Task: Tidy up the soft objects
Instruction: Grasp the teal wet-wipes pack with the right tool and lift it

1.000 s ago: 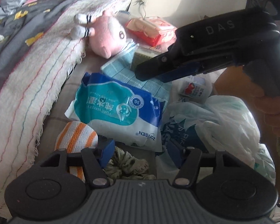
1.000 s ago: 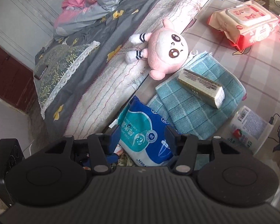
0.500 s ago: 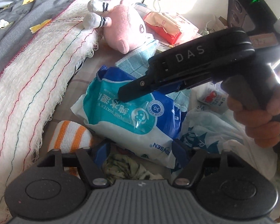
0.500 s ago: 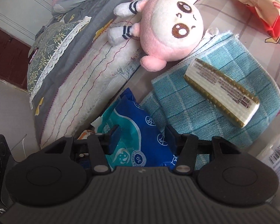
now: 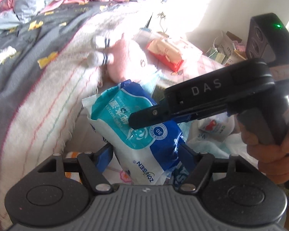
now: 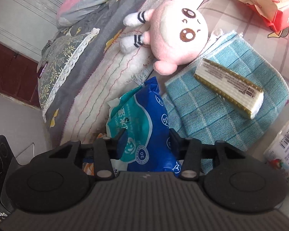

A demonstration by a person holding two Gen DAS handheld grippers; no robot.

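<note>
Left wrist view: blue-and-teal soft plastic wet-wipes pack [image 5: 144, 132] lies near, beside the bed, between spread left gripper [image 5: 146, 152] fingers. Right gripper [image 6: 144, 140] fingers also straddle it, spread. Light, squashy, slippery film; grip mid-body across the width.

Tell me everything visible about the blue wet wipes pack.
The wet wipes pack is a soft plastic pouch, blue and teal with white ends, printed "PURE WATER" and "30". It lies between the white blanket and the teal cloth, its far end near the pink plush toy. The left gripper straddles its near end; the right gripper straddles it from above.
</note>
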